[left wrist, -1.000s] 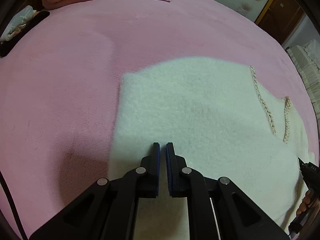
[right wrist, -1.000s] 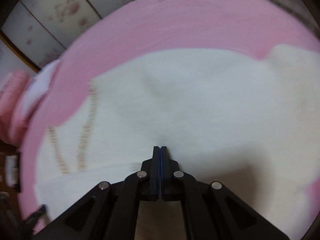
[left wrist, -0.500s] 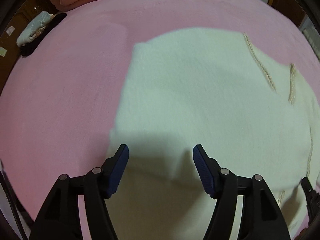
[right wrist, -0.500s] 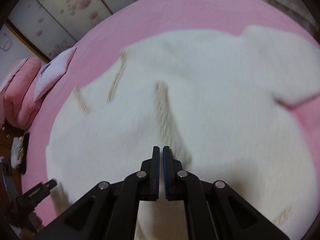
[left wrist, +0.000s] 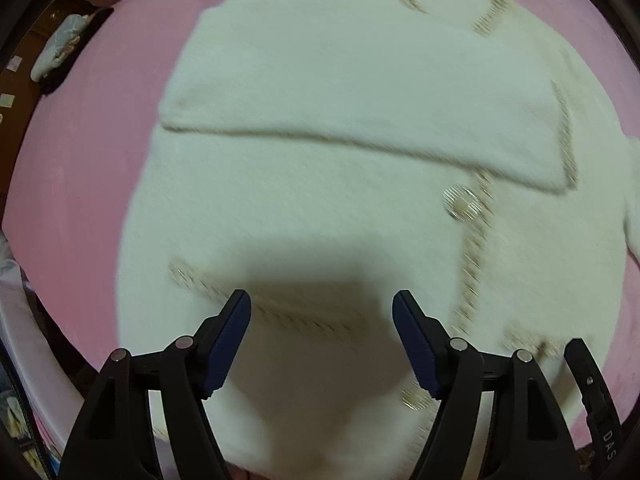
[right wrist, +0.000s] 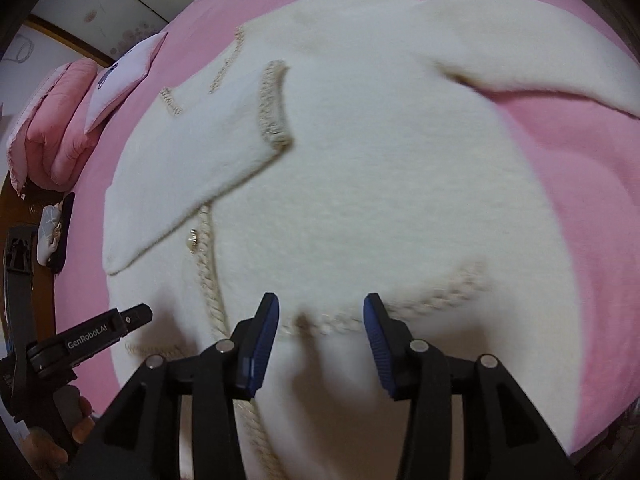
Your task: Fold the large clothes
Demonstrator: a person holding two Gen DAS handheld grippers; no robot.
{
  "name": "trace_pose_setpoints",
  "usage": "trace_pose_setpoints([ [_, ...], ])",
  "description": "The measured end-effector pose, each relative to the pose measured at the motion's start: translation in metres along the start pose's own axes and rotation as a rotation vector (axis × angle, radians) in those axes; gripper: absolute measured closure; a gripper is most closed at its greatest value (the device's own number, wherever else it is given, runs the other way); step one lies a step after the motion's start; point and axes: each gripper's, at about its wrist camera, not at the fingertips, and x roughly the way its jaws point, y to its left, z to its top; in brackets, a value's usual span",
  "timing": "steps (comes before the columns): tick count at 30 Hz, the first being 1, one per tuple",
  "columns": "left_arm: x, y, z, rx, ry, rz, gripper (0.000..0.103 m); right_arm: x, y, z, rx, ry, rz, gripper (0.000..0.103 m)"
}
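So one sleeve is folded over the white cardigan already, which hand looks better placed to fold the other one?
Probably the right. The unfolded sleeve lies spread on the pink bed on the right hand-held gripper's side; its jaws are opening, empty. The left hand-held gripper hangs by the folded sleeve.

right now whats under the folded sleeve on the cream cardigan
The folded sleeve lies across the cream cardigan front. The braided front edge and a button show below it; the rest of the front edge is covered.
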Motion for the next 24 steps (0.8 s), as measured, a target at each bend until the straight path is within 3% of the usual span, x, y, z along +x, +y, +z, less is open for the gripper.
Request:
trace_pose_setpoints([
  [8,-0.022,-0.110,-0.020,0.138,0.060,0.046,0.026,-0.042,-0.103,0.026,0.083,-0.009,-0.016,0.048],
  [13,-0.034,-0.190,-0.023,0.224,0.078,-0.034,0.026,-0.058,-0.182,0.045,0.181,-0.048,-0.076,0.048],
  [18,-0.042,-0.265,-0.025,0.358,0.081,-0.067,0.026,-0.072,-0.264,0.064,0.372,-0.111,-0.103,0.048],
  [24,-0.052,-0.322,-0.017,0.420,0.100,-0.142,0.026,-0.086,-0.353,0.082,0.607,-0.241,-0.043,0.048],
])
